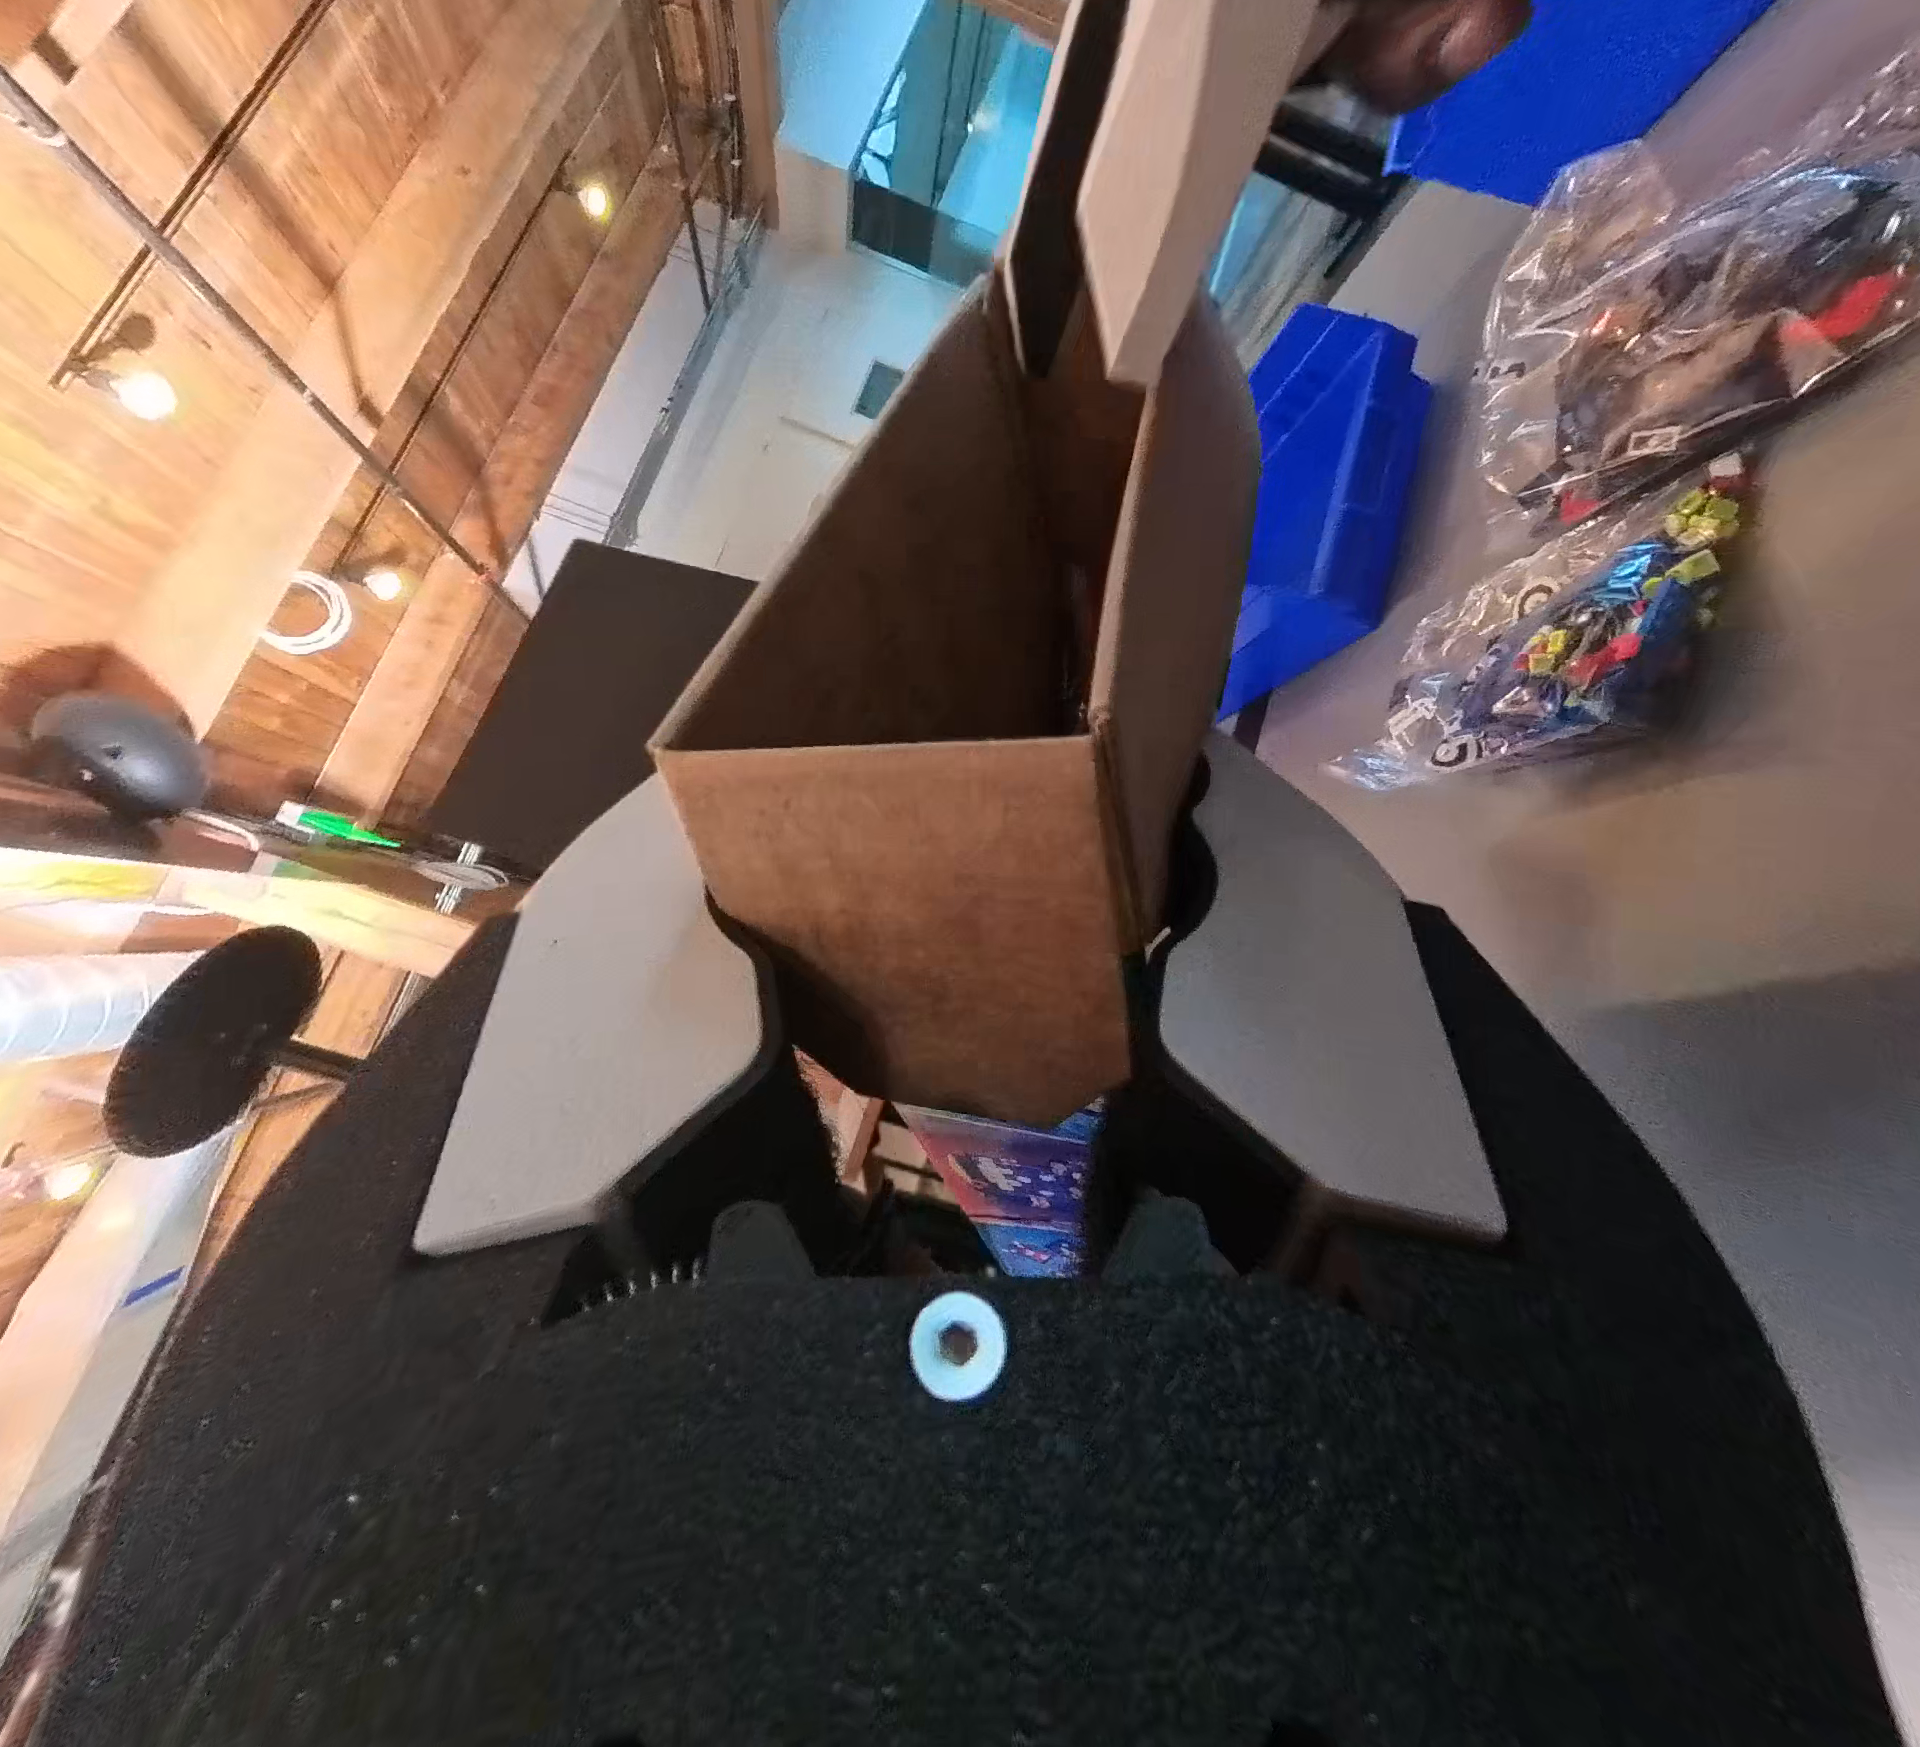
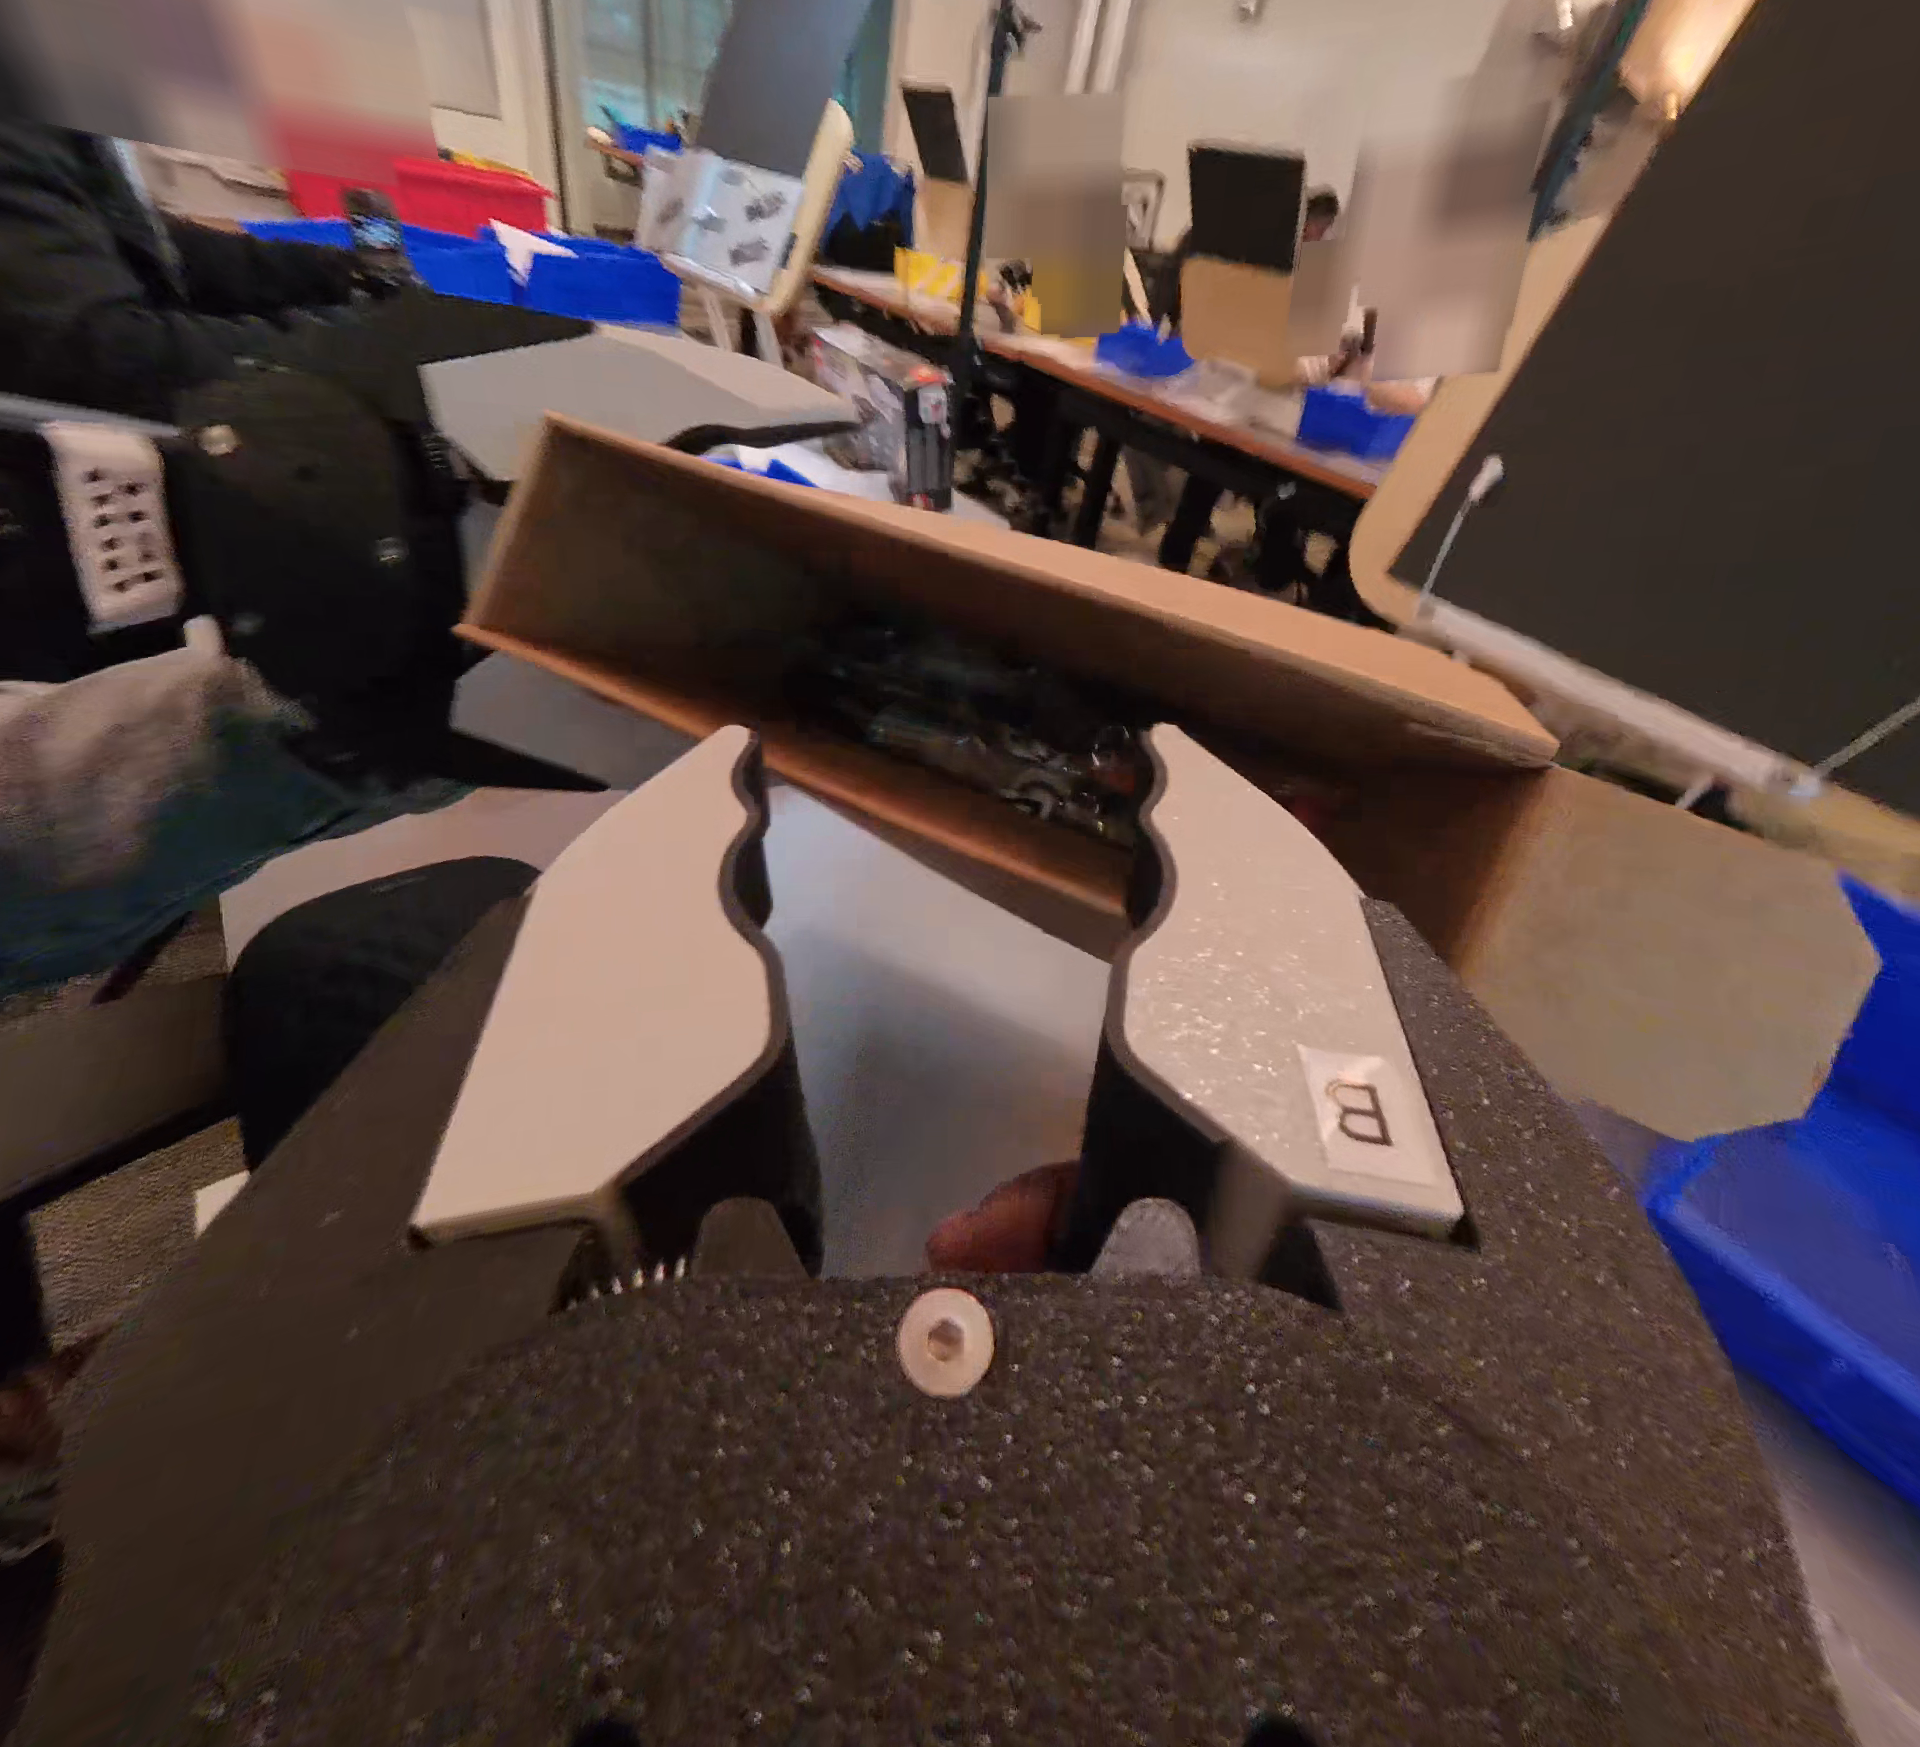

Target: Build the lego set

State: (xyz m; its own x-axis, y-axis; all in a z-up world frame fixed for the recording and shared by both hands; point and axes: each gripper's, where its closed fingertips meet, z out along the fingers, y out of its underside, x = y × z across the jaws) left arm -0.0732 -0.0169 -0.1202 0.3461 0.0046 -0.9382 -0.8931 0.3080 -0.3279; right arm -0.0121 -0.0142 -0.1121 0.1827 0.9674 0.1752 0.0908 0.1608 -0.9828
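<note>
- Your left tool (image 1: 940, 876) is clamped across the end of a long brown corrugated cardboard box (image 1: 914, 918); both grey fingers (image 1: 623, 1001) sit against the box's side walls, so it reads as a real grip and not a loose straddle; the box is lifted and tilted, its open mouth facing the right tool.
- Your right tool (image 2: 951, 824) has its jaws spread wide with nothing between them; it hovers just in front of the box's (image 2: 1039, 617) lower long edge, the fingertips close to that edge but not pressing on it.
- Inside the box lies a dark, crinkled clear plastic bag of small parts (image 2: 997, 721), resting against the lower wall near the right tool's far finger.
- To handle this well, keep the left grip square on the walls so the cardboard does not buckle; hold the tilt steady, since the bag could slide towards the open side.
- The grey table (image 1: 1662, 918) carries two more clear bags of small coloured bricks (image 1: 1579, 658) and a blue plastic bin (image 1: 1330, 513), all well apart from the box.
- Around you: more blue bins (image 2: 1787, 1282), long tables, black panels, wooden ceiling beams with spotlights; other people are working farther off.
</note>
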